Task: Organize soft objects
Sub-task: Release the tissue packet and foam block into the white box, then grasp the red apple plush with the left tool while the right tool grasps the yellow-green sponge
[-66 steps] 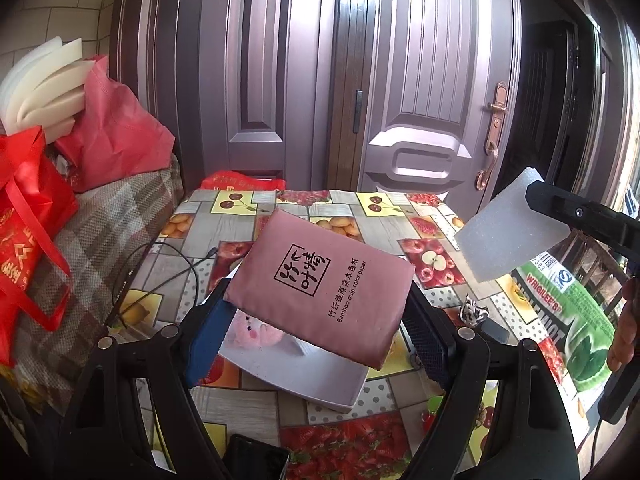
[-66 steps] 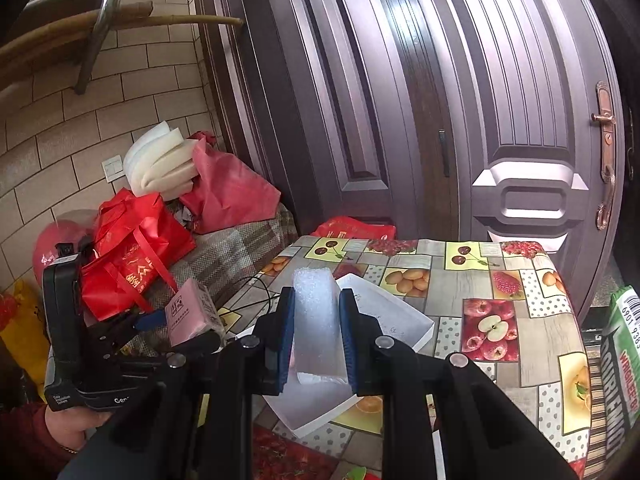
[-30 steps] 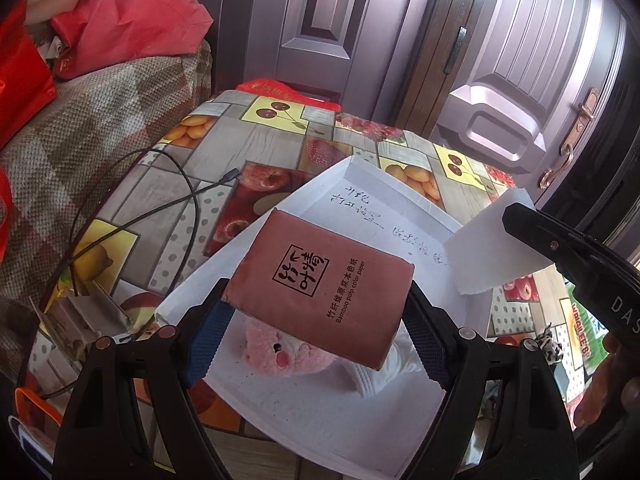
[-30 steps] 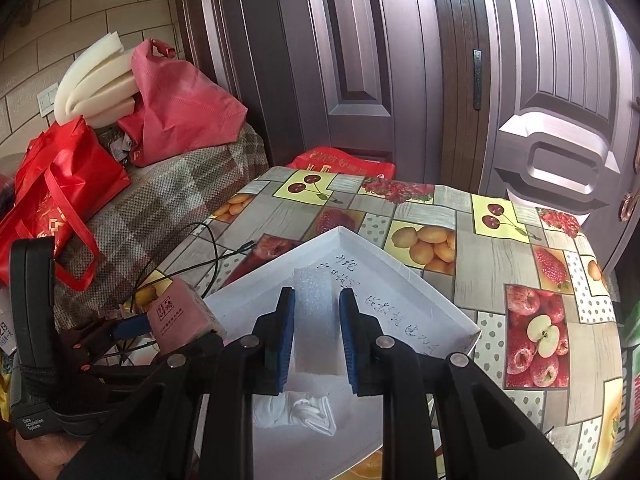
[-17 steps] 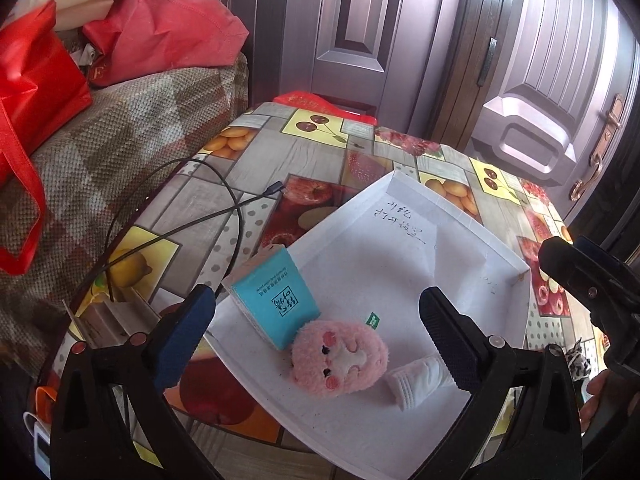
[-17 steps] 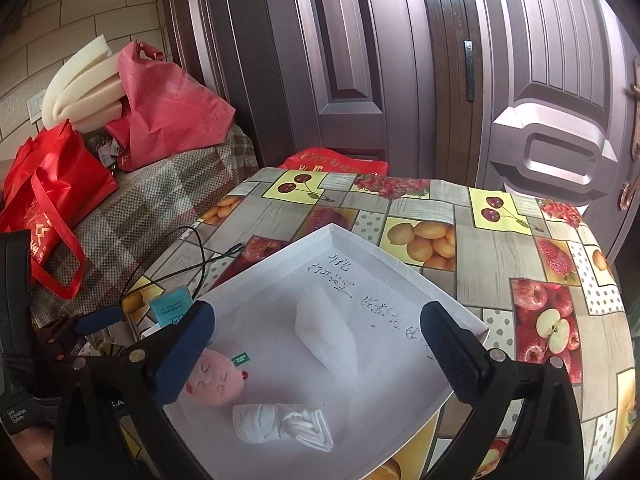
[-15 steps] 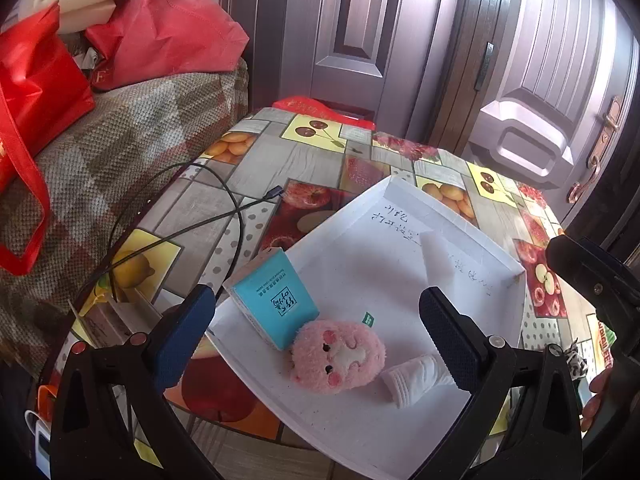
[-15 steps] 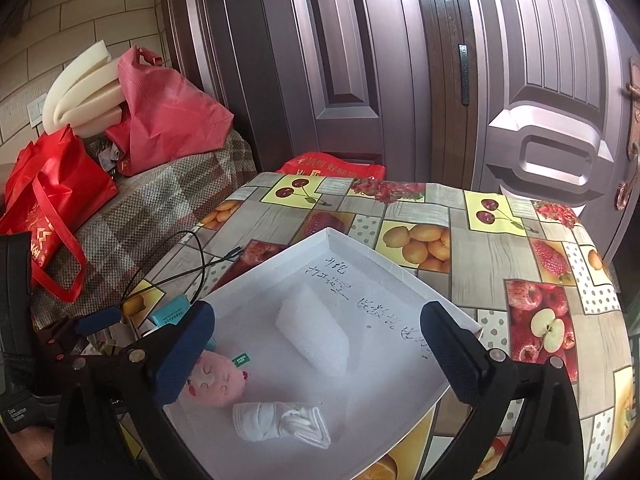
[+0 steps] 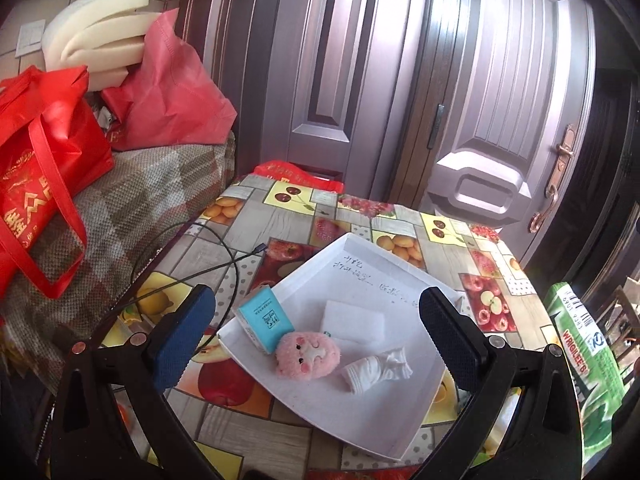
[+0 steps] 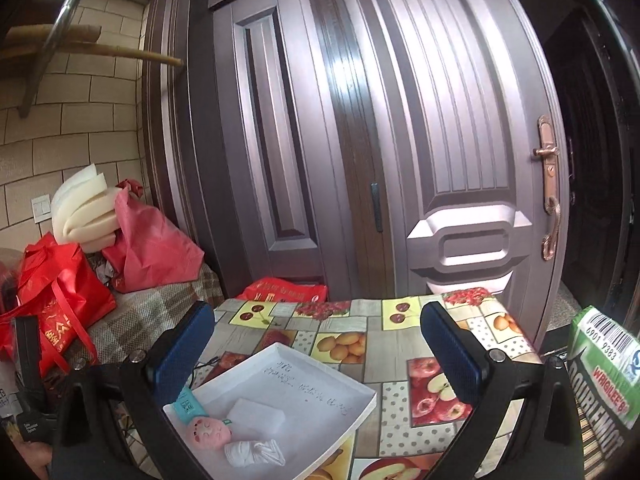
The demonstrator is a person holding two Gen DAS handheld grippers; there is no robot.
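Observation:
A white tray (image 9: pixel 384 436) sits on the fruit-print table (image 9: pixel 304 216). In it lie a teal tissue pack (image 9: pixel 265 317), a white foam block (image 9: pixel 352 319), a pink plush toy (image 9: pixel 308 355) and a rolled white sock (image 9: pixel 376 367). My left gripper (image 9: pixel 316 336) is open and empty above the tray's near side. My right gripper (image 10: pixel 320 356) is open and empty, raised above the table. The right wrist view shows the tray (image 10: pixel 356 412), the pack (image 10: pixel 187 403), the foam (image 10: pixel 260 411), the plush (image 10: pixel 209 433) and the sock (image 10: pixel 254 452).
A black cable (image 9: pixel 192 256) runs over the table's left side. Red bags (image 9: pixel 40 184) and foam sheets (image 9: pixel 96 28) sit on a plaid sofa at left. A green box (image 9: pixel 584 364) stands at right. A door (image 9: pixel 500 120) is behind.
Both grippers let go: the tissue pack and the foam block now lie in the tray. Both grippers have since pulled back and risen, the right one higher.

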